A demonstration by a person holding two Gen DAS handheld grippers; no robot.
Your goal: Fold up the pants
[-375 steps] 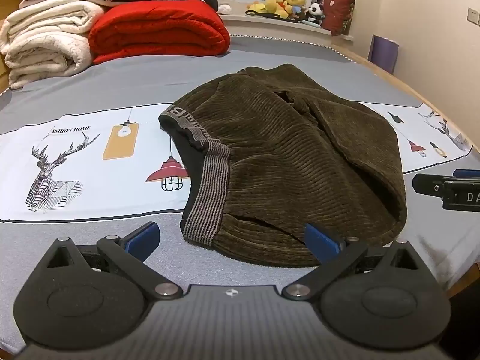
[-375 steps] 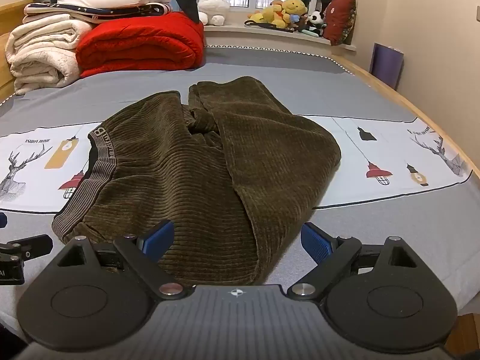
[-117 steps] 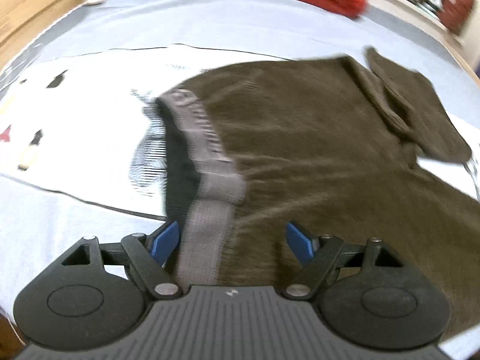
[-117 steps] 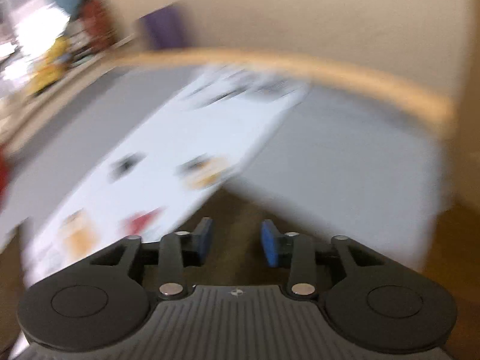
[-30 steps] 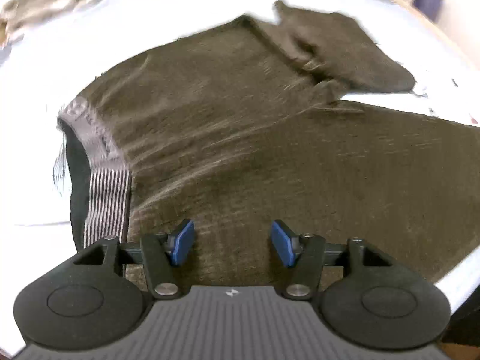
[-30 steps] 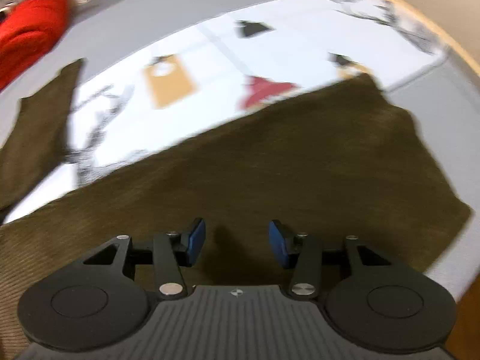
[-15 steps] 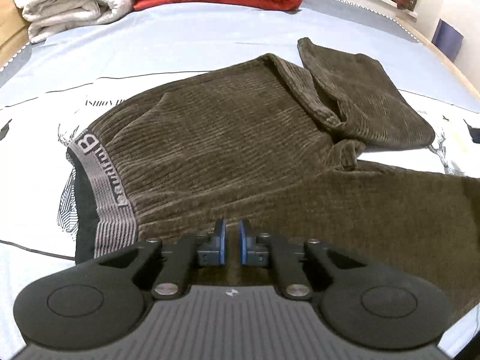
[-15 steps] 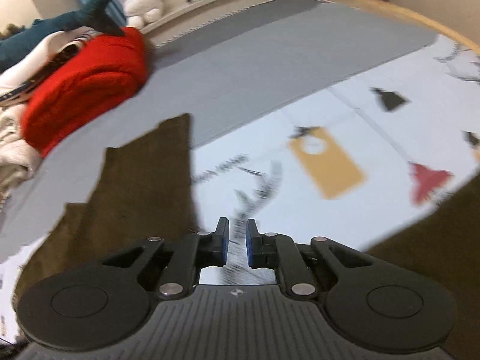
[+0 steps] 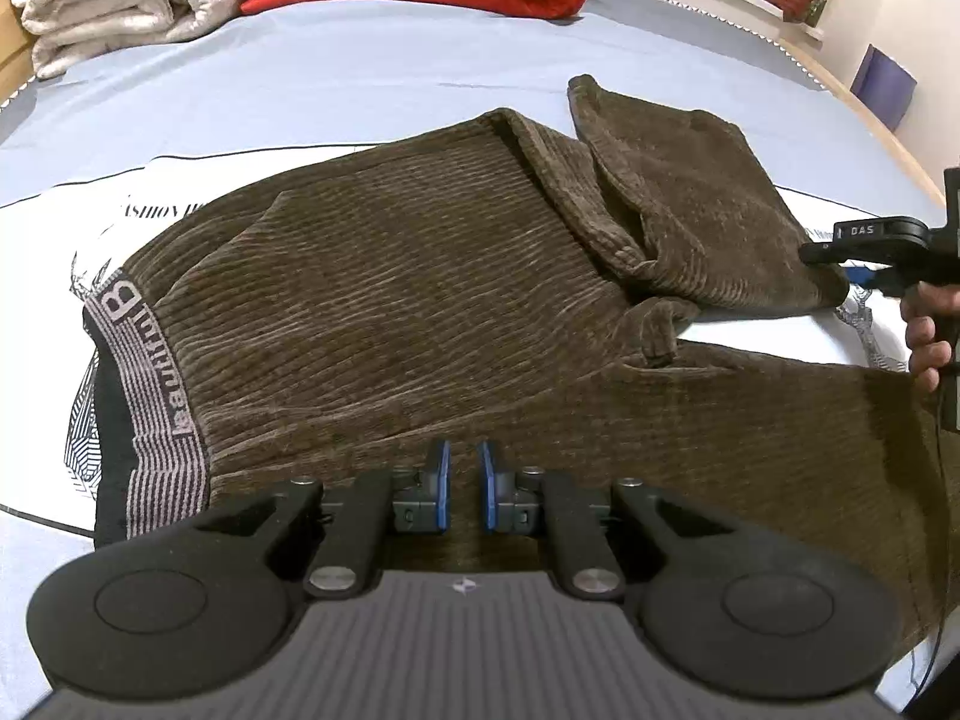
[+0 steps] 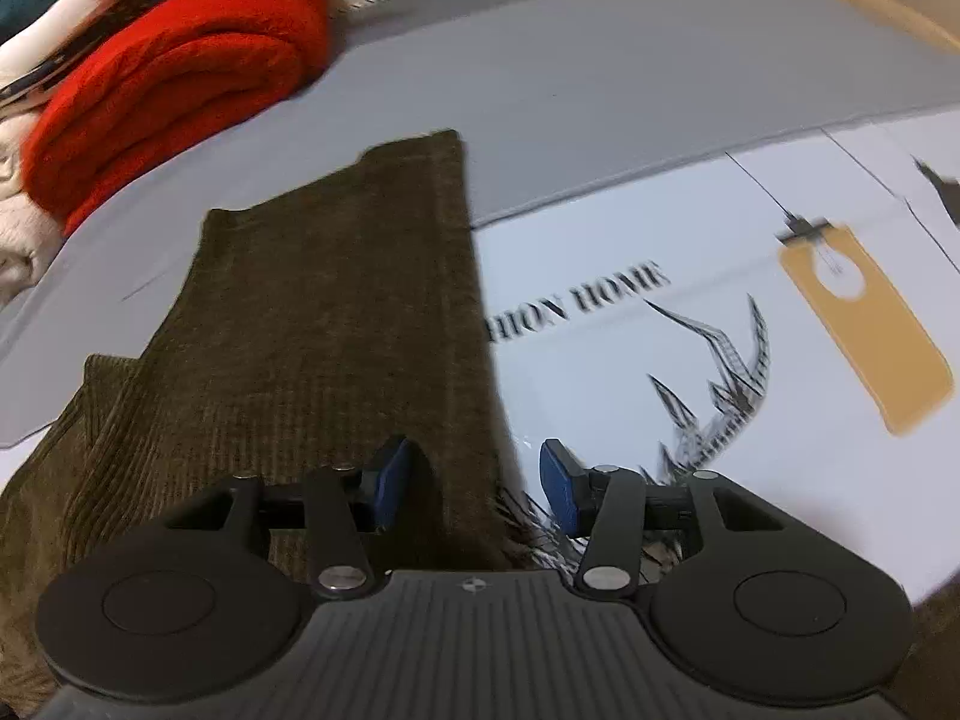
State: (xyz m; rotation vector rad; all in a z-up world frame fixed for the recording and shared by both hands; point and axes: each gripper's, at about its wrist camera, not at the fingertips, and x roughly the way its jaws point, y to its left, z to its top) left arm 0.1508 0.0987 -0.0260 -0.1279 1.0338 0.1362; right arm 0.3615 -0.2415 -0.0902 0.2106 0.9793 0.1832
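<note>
Here the pants [image 9: 420,300] lie spread on the bed [image 9: 360,72] ahead of the left gripper [image 9: 462,492], whose jaws pinch the near edge of the cloth. The right gripper [image 10: 474,486] is opening, straddling a leg's edge without pressing it.

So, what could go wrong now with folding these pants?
The left gripper is nearly shut low on the pants; whether cloth is pinched is unclear, so a lift may slip. The right gripper is opening astride the far leg's edge and may catch one layer. That leg bunches at the crotch, risking a crooked fold.
</note>
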